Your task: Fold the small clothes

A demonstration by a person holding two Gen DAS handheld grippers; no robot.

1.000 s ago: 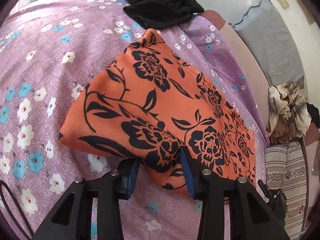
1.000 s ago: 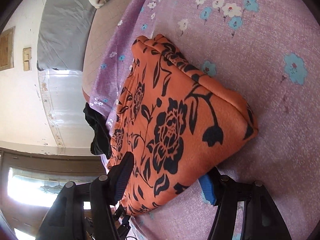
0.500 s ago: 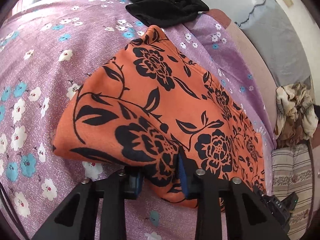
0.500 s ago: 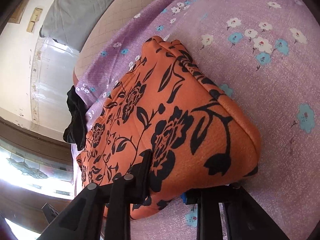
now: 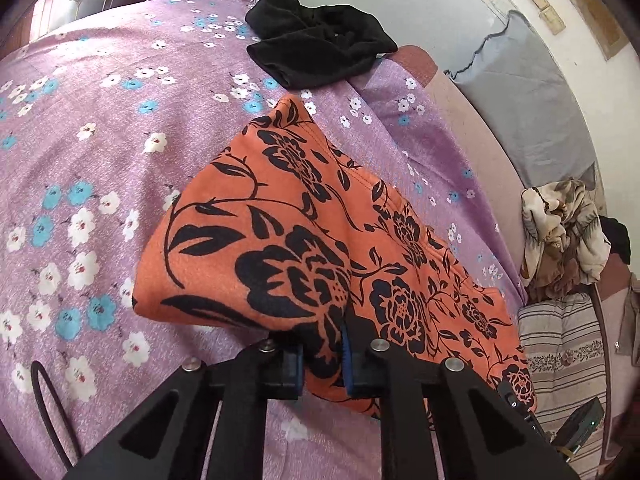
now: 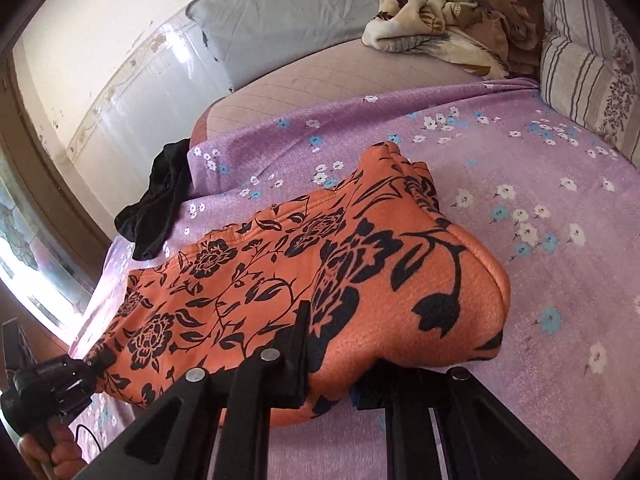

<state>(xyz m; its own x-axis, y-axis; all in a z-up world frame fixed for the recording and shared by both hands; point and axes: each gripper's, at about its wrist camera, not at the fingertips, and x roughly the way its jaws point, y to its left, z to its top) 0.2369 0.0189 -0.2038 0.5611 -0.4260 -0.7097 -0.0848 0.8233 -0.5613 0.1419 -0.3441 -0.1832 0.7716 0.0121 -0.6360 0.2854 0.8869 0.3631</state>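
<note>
An orange garment with black flowers (image 5: 288,240) lies on the purple flowered bedsheet (image 5: 100,140). My left gripper (image 5: 322,360) is shut on its near edge, and the near part is lifted and bunched. In the right wrist view the same garment (image 6: 360,272) bulges over my right gripper (image 6: 330,372), which is shut on its near edge. The left gripper (image 6: 96,362) also shows there at the lower left, holding the garment's other end. The far edge of the garment rests on the sheet.
A black garment (image 5: 320,54) lies at the far edge of the sheet, also seen in the right wrist view (image 6: 160,204). A grey pillow (image 6: 280,12), a crumpled beige blanket (image 6: 452,24) and a striped pillow (image 6: 588,68) lie beyond the sheet.
Both grippers closed from open onto the garment's near edge and raised it. The near part of the garment now bunches up off the sheet.
</note>
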